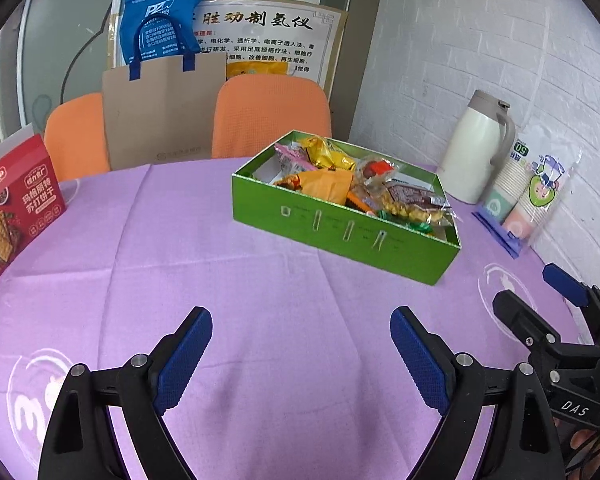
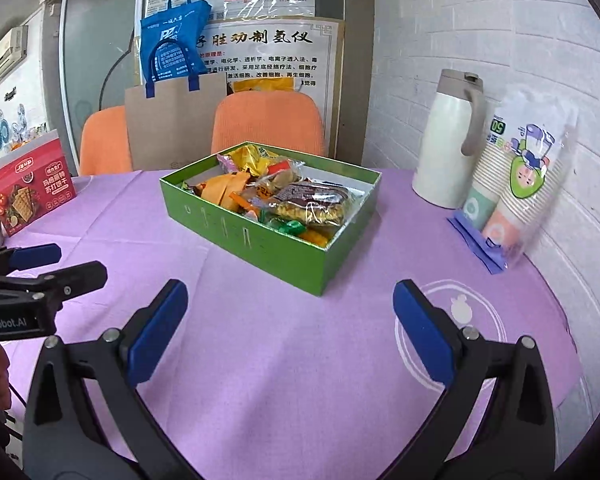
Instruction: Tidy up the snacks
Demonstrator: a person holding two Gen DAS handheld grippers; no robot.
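- The snack packets [image 2: 284, 196] are light, crinkly film bags and small wrapped sweets; they should crumple under pressure and feel a bit slippery, so a pinch on a sealed edge or loose corner looks safer than squeezing the middle, where biscuits or crisps could break
- The green box [image 1: 342, 236] holding them is thin card with an open top, probably light even when loaded; its walls would flex, so take it by a side wall or push it rather than lift by one rim
- The pile is mixed: yellow and orange bags, a clear pack with a brown label and pale puffed pieces, a pink wrapper at the far end, green sweets at the near right corner
- The box sits on the purple tablecloth [image 1: 260, 320], toward the far right of the table, left of the white thermos jug [image 2: 448, 140]
- A red cracker box [image 1: 10, 208] stands at the far left, well apart
- Left gripper [image 1: 302, 354] and right gripper [image 2: 290, 320] both have their fingers spread wide with nothing between them, over bare cloth on the near side of the green box
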